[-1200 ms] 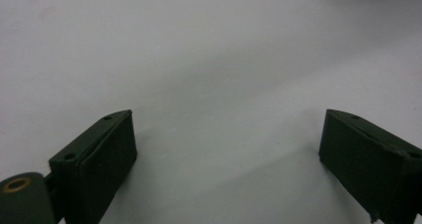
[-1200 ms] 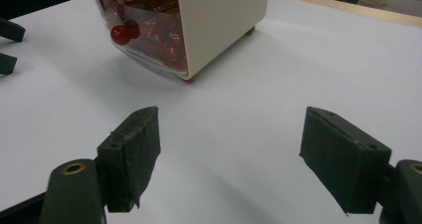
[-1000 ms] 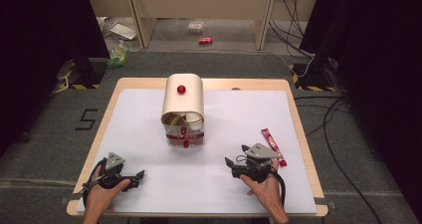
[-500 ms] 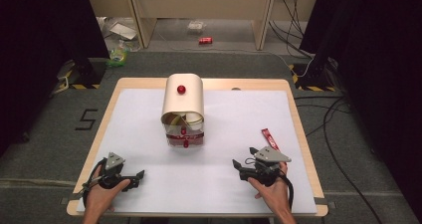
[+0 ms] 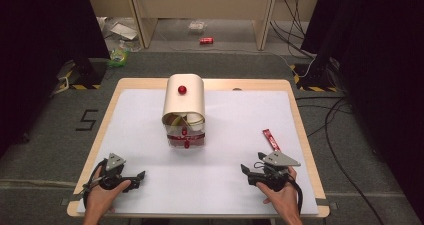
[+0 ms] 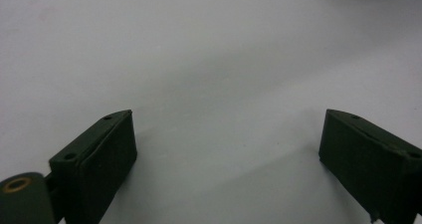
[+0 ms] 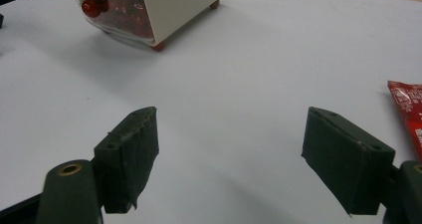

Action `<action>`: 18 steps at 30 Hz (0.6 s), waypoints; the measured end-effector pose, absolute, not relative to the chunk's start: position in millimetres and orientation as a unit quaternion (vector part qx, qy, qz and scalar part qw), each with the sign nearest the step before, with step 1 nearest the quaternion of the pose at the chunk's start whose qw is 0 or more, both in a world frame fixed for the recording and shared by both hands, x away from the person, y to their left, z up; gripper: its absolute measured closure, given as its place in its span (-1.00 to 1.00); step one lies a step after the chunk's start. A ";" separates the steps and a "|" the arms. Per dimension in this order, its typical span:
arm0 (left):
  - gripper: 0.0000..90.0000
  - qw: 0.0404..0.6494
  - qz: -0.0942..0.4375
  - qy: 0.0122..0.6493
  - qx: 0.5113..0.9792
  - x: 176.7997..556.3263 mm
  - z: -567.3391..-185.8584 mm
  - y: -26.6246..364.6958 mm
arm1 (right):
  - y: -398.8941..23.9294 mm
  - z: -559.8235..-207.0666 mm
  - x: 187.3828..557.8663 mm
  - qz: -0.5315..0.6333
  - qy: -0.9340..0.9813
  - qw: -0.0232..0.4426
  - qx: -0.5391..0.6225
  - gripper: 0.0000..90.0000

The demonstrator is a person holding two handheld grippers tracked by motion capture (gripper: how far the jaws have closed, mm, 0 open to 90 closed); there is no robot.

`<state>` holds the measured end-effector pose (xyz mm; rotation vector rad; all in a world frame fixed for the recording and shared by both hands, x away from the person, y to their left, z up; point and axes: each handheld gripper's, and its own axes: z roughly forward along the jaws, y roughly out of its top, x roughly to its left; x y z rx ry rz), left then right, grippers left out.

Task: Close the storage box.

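Observation:
A cream roll-top box (image 5: 183, 105) with a red knob stands at the middle of the white-covered table (image 5: 240, 120). Its clear front with red parts (image 5: 186, 137) faces me. In the right gripper view the box (image 7: 174, 5) is at the far upper left. A red packet (image 5: 271, 139) lies flat to the right, and its end shows as the red packet (image 7: 409, 112) in the right gripper view. My right gripper (image 5: 247, 175) rests near the front edge, below the packet, open and empty (image 7: 231, 134). My left gripper (image 5: 139, 177) lies at the front left, open with nothing between its jaws (image 6: 226, 134).
The wooden table edge (image 5: 300, 130) frames the white sheet. Beyond the table, on the floor, lie a red can (image 5: 206, 40), some litter (image 5: 120, 30) and cables (image 5: 330, 120). Dark curtains stand at both sides.
My right hand has drawn its gripper toward the near edge and a little to the right, leaving the red packet fully uncovered. The left gripper has stayed put.

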<state>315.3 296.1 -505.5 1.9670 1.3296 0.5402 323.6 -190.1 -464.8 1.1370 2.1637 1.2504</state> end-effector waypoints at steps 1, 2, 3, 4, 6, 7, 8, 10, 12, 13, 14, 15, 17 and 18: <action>-0.84 0.346 0.208 0.512 0.758 315.3 -505.5 296.1 | -191.4 -465.0 322.8 0.446 0.772 0.196 0.408 -0.50; -0.84 0.346 0.208 0.512 0.758 315.3 -505.4 296.2 | -192.7 -465.4 322.3 0.446 0.772 0.197 0.408 -0.50; -0.84 0.346 0.208 0.512 0.758 315.3 -505.5 296.1 | -193.8 -465.7 321.4 0.445 0.771 0.195 0.410 -0.50; -0.84 0.346 0.208 0.512 0.758 315.3 -505.5 296.1 | -196.4 -466.7 320.1 0.444 0.772 0.195 0.411 -0.51; -0.84 0.346 0.208 0.512 0.758 315.3 -505.4 296.2 | -197.7 -467.1 319.3 0.442 0.773 0.194 0.412 -0.52; -0.84 0.346 0.208 0.512 0.758 315.3 -505.5 296.1 | -199.9 -468.7 317.9 0.440 0.773 0.192 0.414 -0.54; -0.84 0.346 0.208 0.512 0.758 315.3 -505.5 296.1 | -199.9 -468.7 317.9 0.440 0.773 0.192 0.414 -0.54; -0.84 0.346 0.208 0.512 0.758 315.3 -505.5 296.1 | -202.1 -470.7 316.4 0.435 0.777 0.187 0.415 -0.56; -0.84 0.346 0.208 0.512 0.758 315.3 -505.5 296.2 | -204.1 -472.8 315.1 0.430 0.780 0.183 0.416 -0.58; -0.84 0.346 0.208 0.512 0.758 315.3 -505.4 296.2 | -205.2 -473.5 314.2 0.428 0.781 0.181 0.416 -0.58; -0.84 0.346 0.208 0.512 0.758 315.3 -505.4 296.2 | -206.9 -474.5 312.3 0.424 0.784 0.182 0.416 -0.59; -0.84 0.346 0.208 0.512 0.758 315.3 -505.4 296.2 | -206.9 -474.5 312.3 0.424 0.784 0.182 0.416 -0.59; -0.84 0.346 0.208 0.512 0.758 315.3 -505.4 296.2 | -208.4 -475.4 310.7 0.420 0.786 0.181 0.417 -0.61; -0.84 0.346 0.208 0.512 0.758 315.3 -505.5 296.2 | -209.0 -475.8 309.6 0.418 0.785 0.178 0.420 -0.62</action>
